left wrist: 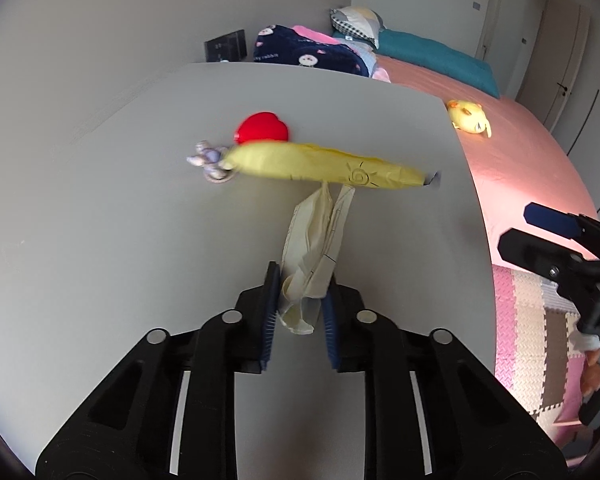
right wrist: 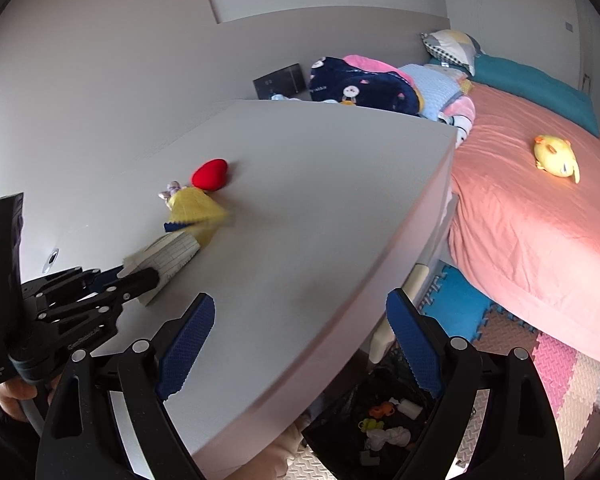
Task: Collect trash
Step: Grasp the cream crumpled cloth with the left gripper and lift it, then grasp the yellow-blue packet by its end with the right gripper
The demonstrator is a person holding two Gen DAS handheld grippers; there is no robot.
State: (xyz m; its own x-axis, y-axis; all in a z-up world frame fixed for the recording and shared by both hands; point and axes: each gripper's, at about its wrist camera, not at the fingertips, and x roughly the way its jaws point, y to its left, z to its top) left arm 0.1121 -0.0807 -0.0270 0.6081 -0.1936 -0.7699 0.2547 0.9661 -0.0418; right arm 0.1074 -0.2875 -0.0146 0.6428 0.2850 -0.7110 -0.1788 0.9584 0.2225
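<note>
In the left wrist view my left gripper is shut on a crumpled pale paper wrapper, which sticks up from between the blue pads above the grey table. Just beyond it lies a yellow-dressed doll with a red plush heart behind it. The right wrist view shows the same left gripper at the left, still gripping the lined paper. My right gripper stands open and holds nothing, straddling the table's edge. It also shows at the right of the left view.
Below the table's edge stands a black-bagged bin with several scraps inside. A bed with a pink sheet, a yellow chick plush and piled blankets lies to the right. Coloured foam mats cover the floor.
</note>
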